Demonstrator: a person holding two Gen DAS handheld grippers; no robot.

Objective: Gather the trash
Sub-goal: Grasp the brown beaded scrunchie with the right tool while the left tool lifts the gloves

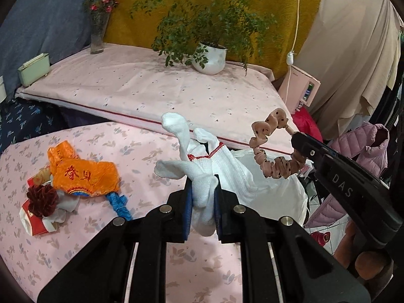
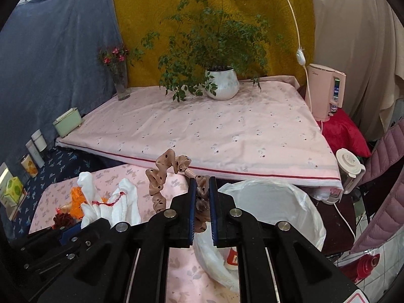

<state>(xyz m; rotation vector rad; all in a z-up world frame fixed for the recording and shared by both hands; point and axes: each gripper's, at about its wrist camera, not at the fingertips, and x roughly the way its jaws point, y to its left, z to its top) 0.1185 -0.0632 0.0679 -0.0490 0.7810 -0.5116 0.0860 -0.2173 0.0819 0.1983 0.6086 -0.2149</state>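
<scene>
While your left gripper [image 1: 203, 197] clamps the white glove [image 1: 212, 166], your right gripper [image 2: 202, 202] pinches the scrunchie [image 2: 161, 176], both raised near the bin bag [image 2: 285, 197].

Both wrist views downward, overlapping table [image 1: 106, 156].

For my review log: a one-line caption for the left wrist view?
Left gripper clamps a white glove; right gripper holds a dotted scrunchie above the lined bin.
</scene>
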